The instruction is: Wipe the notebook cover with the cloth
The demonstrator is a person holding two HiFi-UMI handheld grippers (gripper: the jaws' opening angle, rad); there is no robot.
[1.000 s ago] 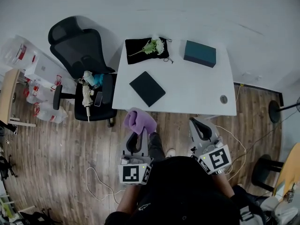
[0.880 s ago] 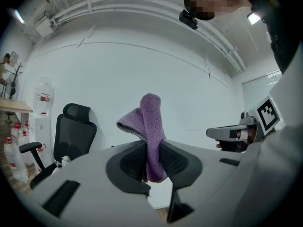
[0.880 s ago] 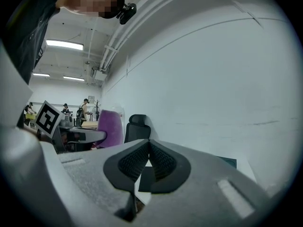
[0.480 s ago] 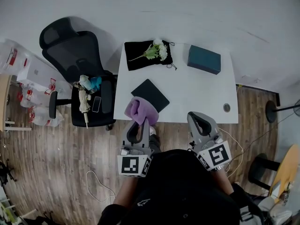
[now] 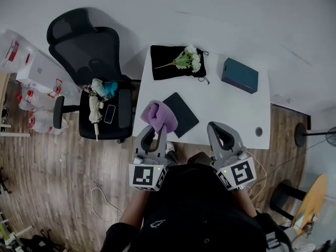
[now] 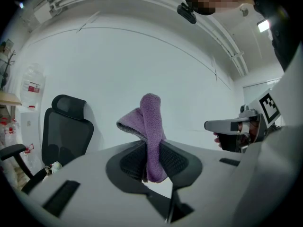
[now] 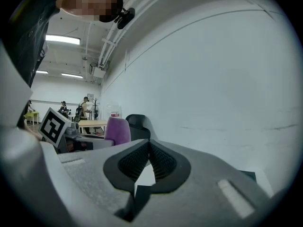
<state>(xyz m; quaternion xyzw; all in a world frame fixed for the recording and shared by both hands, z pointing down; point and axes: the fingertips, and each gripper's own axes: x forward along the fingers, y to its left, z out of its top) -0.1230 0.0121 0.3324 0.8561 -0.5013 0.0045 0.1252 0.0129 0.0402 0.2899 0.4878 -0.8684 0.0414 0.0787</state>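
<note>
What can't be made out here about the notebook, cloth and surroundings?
Notebook: head view, its left corner hidden under the cloth; whether they touch cannot be told from above.
Small things on the chair: head view, too small to identify.
Distant people: right gripper view, too small to make out.

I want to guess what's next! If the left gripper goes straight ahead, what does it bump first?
Likely the notebook on the table: the cloth in the left gripper overlaps its edge from overhead. Height is unclear; it might pass above.
</note>
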